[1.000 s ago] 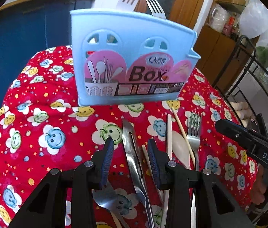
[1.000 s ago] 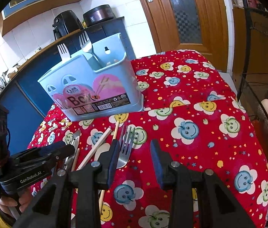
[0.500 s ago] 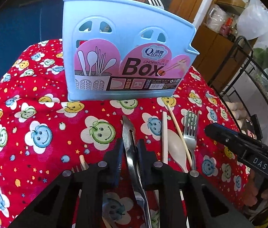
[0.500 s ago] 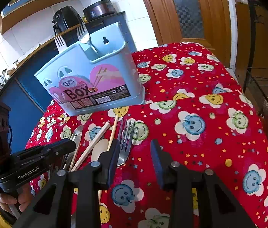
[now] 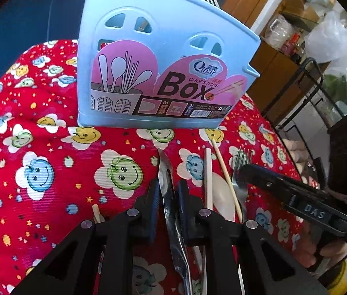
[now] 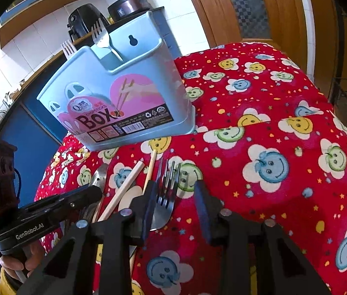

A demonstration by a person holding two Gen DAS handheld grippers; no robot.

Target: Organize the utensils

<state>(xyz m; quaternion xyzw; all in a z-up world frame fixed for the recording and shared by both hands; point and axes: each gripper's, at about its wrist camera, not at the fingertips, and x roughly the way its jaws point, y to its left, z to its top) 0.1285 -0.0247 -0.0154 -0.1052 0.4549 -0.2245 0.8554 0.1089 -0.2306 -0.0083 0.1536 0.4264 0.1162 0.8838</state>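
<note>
Box: the blue utensil box [image 5: 163, 56] stood toward the table's far edge.
Room: bare red tablecloth [image 6: 284, 147] lay right of the fork [image 6: 165, 196].
Left gripper [image 5: 167, 196]: low, clamped on the metal tongs [image 5: 171, 211].
Right gripper [image 6: 176, 196]: low, jaws apart, empty.

A wooden door [image 6: 242, 9] stands behind a blue counter [image 6: 33, 145]. White tiles [image 6: 48, 36] cover the wall. Daylight fills the room.

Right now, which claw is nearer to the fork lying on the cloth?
Right. The right claw is open with the fork lying between its fingers. The left claw is off to the fork's left, shut on the metal tongs.
</note>
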